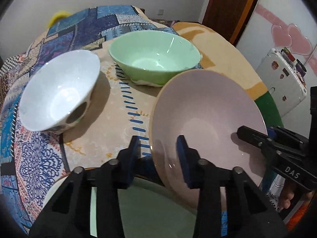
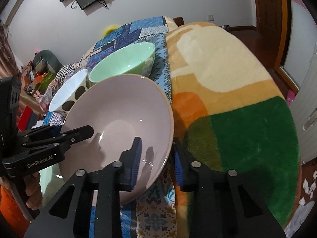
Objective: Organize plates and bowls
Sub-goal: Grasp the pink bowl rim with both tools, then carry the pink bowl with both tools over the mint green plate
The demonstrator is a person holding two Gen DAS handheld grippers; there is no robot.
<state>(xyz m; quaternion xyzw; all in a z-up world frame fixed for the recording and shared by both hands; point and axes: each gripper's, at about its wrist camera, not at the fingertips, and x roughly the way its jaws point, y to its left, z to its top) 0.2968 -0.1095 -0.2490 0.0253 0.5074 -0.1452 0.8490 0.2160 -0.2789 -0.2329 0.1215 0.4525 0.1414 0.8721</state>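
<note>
A pink bowl hangs tilted between both grippers. My left gripper is shut on its left rim, one pad inside and one outside. My right gripper is shut on the opposite rim the same way. Each gripper shows in the other's view, the right gripper and the left gripper. Beyond stand a green bowl and a white bowl with dark spots. A pale green plate lies under the pink bowl.
The bowls rest on a blue patchwork cloth. A cream, orange and green blanket covers the right side. A white case with stickers stands past the edge. A person's hand holds the left gripper. Clutter lies at the far left.
</note>
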